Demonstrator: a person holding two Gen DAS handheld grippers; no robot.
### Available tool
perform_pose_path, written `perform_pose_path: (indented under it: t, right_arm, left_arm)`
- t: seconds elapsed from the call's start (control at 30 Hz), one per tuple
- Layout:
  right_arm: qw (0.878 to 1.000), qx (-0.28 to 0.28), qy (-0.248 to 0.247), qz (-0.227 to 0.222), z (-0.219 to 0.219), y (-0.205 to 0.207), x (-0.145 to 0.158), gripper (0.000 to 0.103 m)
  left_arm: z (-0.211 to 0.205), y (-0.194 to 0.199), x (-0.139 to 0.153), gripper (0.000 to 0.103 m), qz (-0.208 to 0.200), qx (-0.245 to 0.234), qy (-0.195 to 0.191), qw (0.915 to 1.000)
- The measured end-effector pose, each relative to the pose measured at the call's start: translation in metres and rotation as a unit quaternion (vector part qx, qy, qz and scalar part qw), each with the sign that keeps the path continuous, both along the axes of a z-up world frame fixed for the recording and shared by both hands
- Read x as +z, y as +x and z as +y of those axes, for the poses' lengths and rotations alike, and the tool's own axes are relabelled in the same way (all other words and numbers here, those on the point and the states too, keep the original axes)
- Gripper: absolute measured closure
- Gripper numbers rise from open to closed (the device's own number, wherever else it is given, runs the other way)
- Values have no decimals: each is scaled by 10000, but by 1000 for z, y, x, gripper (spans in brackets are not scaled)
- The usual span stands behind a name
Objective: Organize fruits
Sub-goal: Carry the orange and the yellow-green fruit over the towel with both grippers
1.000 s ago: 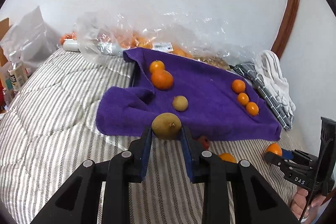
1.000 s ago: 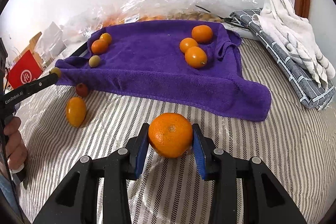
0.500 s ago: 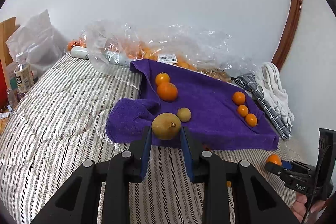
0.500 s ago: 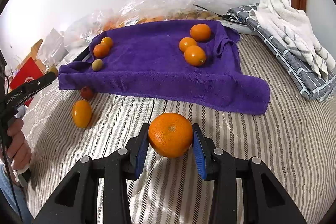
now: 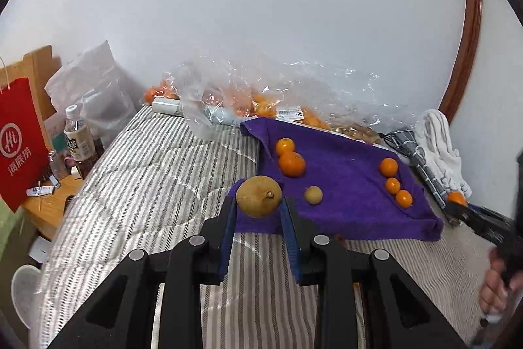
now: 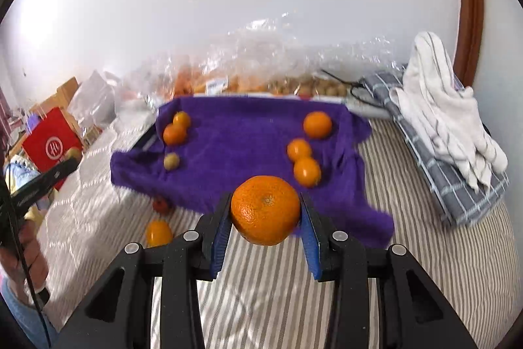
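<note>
Your left tool [image 5: 258, 211] is raised above the bed [image 5: 147, 172], clamped on a brownish-yellow fruit [image 5: 259, 197]; your right tool [image 6: 265, 219] clamps a large orange [image 6: 265, 210]. On the purple towel [image 6: 242, 146] lie five oranges and one small yellowish fruit [image 6: 171, 160].

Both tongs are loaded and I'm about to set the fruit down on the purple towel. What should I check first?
1. Left tongs shut on the brown fruit: ok.
2. Right tongs shut on the big orange: ok.
3. Bare spot mid purple towel: ok.
4. Small brown fruit near the left drop path, may get nudged: not ok.
5. Fruit clear of the towel surface: cannot tell.
</note>
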State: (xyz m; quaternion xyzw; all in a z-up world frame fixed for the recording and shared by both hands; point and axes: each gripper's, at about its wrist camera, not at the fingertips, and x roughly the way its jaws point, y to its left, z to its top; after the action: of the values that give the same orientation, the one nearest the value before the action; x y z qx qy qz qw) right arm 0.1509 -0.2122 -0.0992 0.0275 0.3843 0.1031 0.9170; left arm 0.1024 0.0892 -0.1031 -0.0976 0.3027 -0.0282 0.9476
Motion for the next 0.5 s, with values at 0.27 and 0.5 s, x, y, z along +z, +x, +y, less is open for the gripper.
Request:
perform_pose_path:
  t: [0.27,0.5]
  right_arm:
    - [9994,-139,311,-115,-9,48,7,64]
    - [9978,-221,620,-124,-19,83,-6,64]
  left_arm:
    - [-11,37,27,76,-95,-184,-225,9995]
    - [-30,99,4,76,-34,-386,-654,9971]
